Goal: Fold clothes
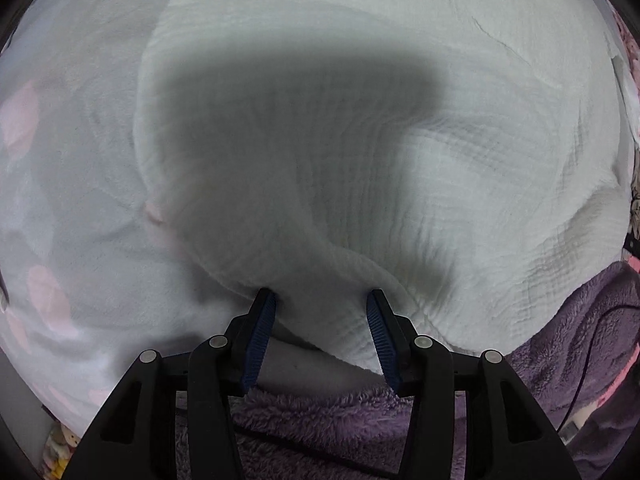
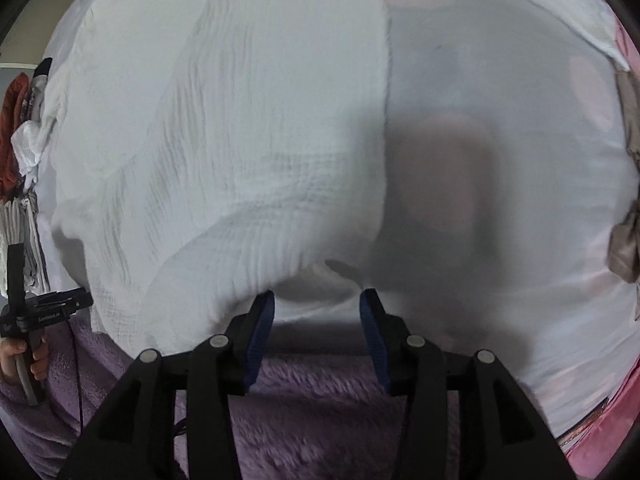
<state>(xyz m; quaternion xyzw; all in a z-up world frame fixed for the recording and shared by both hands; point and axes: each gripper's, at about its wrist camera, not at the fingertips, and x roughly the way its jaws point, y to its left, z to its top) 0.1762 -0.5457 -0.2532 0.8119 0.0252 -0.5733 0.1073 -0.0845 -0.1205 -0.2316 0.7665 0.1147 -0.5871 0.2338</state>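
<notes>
**Both grippers down at the near hem, nothing pinched yet**

White crinkled garment (image 1: 360, 128) lies spread on a pale sheet w/ faint pink patches (image 1: 60, 184), probably a bed. Near edge of it sits close to the person's purple fleece (image 1: 320, 412).

Left gripper (image 1: 322, 300): jaws about half open, pointing steeply down, straddling a raised fold at the garment's near edge. Cloth runs between the blue pads (image 1: 260, 336) and looks to brush them, but they aren't squeezing it; no grip yet. Placement makes sense: a ridge standing up is easier to pinch than flat cloth.

Right gripper (image 2: 316, 300): jaws well apart, hold nothing. Tips hover over a shallow hump of white cloth near the garment's right edge (image 2: 386, 140); whether the hump is garment or sheet, can't tell. In the right view the left gripper's body (image 2: 44, 308) and the hand (image 2: 24, 356) on it show at far left.

Judgement: both ends of the near hem are being lined up so it can be lifted evenly and folded over.
</notes>
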